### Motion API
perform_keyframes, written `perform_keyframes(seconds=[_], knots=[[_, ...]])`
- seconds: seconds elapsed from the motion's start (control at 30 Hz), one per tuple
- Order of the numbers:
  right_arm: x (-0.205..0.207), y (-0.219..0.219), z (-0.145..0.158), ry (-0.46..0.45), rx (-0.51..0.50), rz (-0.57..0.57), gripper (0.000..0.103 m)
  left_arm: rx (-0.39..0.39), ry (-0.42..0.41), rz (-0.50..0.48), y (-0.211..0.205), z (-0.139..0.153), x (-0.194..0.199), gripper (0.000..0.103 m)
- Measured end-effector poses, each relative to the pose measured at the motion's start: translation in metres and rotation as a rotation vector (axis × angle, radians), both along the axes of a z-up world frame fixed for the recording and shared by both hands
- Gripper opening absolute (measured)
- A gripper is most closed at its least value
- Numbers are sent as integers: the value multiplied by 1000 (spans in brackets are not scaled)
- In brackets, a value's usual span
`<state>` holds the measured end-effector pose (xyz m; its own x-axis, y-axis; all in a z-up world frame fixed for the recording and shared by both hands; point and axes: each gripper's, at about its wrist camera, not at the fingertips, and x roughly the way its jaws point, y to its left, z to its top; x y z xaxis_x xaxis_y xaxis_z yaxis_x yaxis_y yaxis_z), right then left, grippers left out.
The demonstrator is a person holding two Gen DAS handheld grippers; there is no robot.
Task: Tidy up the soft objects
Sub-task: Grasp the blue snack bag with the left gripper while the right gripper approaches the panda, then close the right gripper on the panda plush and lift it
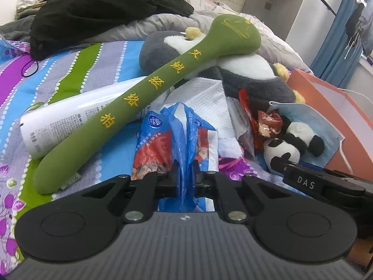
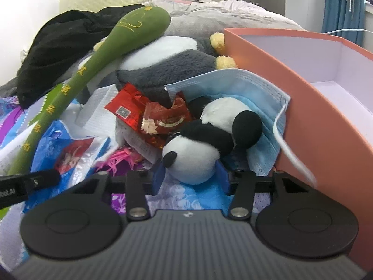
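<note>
The soft objects lie heaped on a bed covered by a striped, flower-printed sheet (image 1: pixel 77 67). The left gripper (image 1: pixel 185 182) has its jaws pinched nearly together on a crumpled blue plastic bag (image 1: pixel 179 140), whose twisted neck runs down between them. Just left of those jaws a long green plush stick (image 1: pixel 144 93) with yellow embroidered characters slants away, its lower end on the sheet and its rounded head resting on a large grey-and-white plush toy (image 1: pixel 244 70) beyond the jaws. Under the stick lies a white bottle (image 1: pixel 70 121) on its side. Ahead of the jaws, past the bag, is white tissue paper (image 1: pixel 205 93).

The right gripper (image 2: pixel 190 177) has its jaws about half open, one to each side of the white head of a small panda plush (image 2: pixel 205 144); the blue pads (image 2: pixel 158 175) sit right at the head, but whether they press on it I cannot tell. The panda lies on a blue face mask (image 2: pixel 244 88) that leans against the wall of an orange box (image 2: pixel 291 88) just right of the jaws. Beyond the jaws, to the left of the panda, are red snack wrappers (image 2: pixel 163 119). A black garment (image 2: pixel 58 46) lies far behind the heap.
</note>
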<state>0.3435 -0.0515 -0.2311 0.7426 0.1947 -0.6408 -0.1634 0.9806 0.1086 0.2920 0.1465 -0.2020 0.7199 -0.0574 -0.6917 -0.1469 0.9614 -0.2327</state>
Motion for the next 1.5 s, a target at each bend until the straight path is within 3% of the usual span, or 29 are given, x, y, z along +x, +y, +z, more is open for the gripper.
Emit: perform_keyframes(seconds=[0.43, 0.8, 1.1, 1.17, 1.23, 1.33, 1.5], knots=[[-58, -7, 22, 12, 20, 114, 43, -47, 16, 62, -8, 20, -63, 10], [-115, -31, 38, 57, 47, 191, 43, -71, 44, 50, -27, 26, -106, 10], [-143, -55, 25, 138, 66, 134, 40, -72, 92, 30, -42, 18, -118, 10], [-139, -58, 22, 153, 90, 116, 47, -64, 97, 27, -42, 18, -116, 10], [-134, -60, 20, 159, 111, 99, 63, -59, 98, 28, -43, 19, -115, 10], [-129, -62, 18, 145, 134, 59, 80, -51, 96, 36, -41, 21, -114, 10], [-119, -54, 16, 134, 179, 59, 80, -47, 99, 51, -38, 20, -111, 10]])
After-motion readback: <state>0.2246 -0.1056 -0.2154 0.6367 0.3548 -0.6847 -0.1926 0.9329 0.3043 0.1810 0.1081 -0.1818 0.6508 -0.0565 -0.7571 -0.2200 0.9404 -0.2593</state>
